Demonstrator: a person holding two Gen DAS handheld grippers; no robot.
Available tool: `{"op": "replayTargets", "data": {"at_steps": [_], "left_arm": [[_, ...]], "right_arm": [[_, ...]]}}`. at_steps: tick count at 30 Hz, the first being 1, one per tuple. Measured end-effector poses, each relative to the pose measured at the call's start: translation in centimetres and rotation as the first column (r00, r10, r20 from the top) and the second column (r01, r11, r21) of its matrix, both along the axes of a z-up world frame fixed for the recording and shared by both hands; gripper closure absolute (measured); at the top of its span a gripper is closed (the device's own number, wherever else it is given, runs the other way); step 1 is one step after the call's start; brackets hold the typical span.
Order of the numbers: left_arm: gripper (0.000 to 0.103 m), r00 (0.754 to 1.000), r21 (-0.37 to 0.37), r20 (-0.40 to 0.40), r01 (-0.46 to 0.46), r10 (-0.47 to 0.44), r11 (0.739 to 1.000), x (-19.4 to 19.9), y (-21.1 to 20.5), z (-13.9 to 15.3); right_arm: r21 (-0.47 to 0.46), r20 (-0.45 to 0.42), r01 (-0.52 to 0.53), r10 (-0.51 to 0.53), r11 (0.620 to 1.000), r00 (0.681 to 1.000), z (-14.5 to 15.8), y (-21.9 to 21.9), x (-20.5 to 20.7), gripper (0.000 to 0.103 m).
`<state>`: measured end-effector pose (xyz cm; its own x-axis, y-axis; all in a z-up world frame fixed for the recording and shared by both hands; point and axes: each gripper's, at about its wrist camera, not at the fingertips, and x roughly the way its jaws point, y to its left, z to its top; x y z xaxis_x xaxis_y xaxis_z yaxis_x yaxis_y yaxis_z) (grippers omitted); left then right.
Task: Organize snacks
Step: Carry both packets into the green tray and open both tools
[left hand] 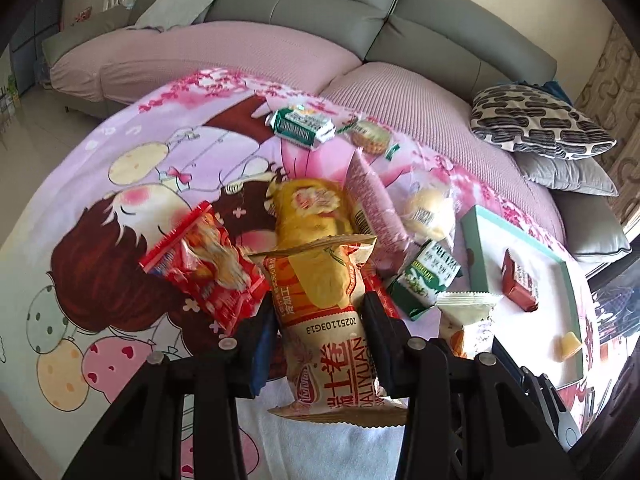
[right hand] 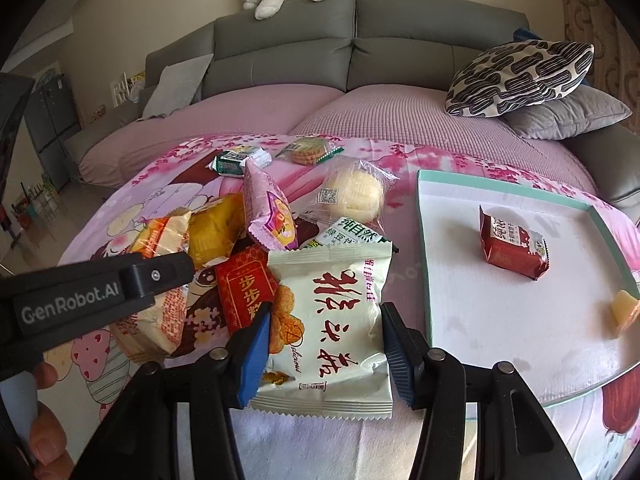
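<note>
My left gripper (left hand: pixel 318 304) is shut on an orange-and-cream roll-cake packet (left hand: pixel 320 268), lifted over the snack pile. In the right wrist view one of its black fingers (right hand: pixel 160 276) lies across that packet (right hand: pixel 160 236) at the left. My right gripper (right hand: pixel 326 312) is shut on a white packet with red characters (right hand: pixel 340 344), its blue pads pressing both sides. That white packet (left hand: pixel 468 320) shows at the lower right of the left wrist view. A white tray with a teal rim (right hand: pixel 422 240) lies to the right, holding a red packet (right hand: pixel 512 248) and a yellow piece (right hand: pixel 624 308).
Loose snacks lie on the cartoon-print cloth (left hand: pixel 120 200): a red packet (left hand: pixel 204 264), a yellow one (left hand: pixel 312 212), a pink one (right hand: pixel 268 208), a wrapped round pastry (right hand: pixel 352 192), green packets (left hand: pixel 302 126) and biscuits (right hand: pixel 308 150). A grey sofa (right hand: pixel 352 52) and cushions (right hand: pixel 520 76) stand behind.
</note>
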<state>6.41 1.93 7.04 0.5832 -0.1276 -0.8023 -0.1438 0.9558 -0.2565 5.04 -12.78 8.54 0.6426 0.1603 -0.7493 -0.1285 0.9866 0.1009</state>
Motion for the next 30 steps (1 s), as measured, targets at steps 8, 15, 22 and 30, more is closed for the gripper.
{"op": "replayTargets", "data": {"at_steps": [8,15,22,30], "left_arm": [[0.059,1.000,0.006,-0.001,-0.003,0.003,1.000,0.4,0.0,0.3],[0.059,1.000,0.013,0.007,0.000,0.000,1.000,0.3,-0.5,0.3],[0.059,0.997,0.042,0.015,0.069,-0.070,0.997,0.6,-3.4,0.6],[0.059,0.972,0.061,0.082,0.214,-0.218,0.975,0.9,-9.0,2.1]], "right_arm": [[-0.004,0.005,0.002,-0.002,1.000,1.000,0.1,-0.1,0.0,0.047],[0.001,0.019,0.035,-0.035,0.999,0.999,0.5,-1.1,0.0,0.047],[0.004,0.055,0.127,-0.127,0.992,0.990,1.8,-4.6,0.2,0.047],[-0.004,0.046,0.306,-0.305,0.952,0.951,2.0,-11.6,0.6,0.047]]}}
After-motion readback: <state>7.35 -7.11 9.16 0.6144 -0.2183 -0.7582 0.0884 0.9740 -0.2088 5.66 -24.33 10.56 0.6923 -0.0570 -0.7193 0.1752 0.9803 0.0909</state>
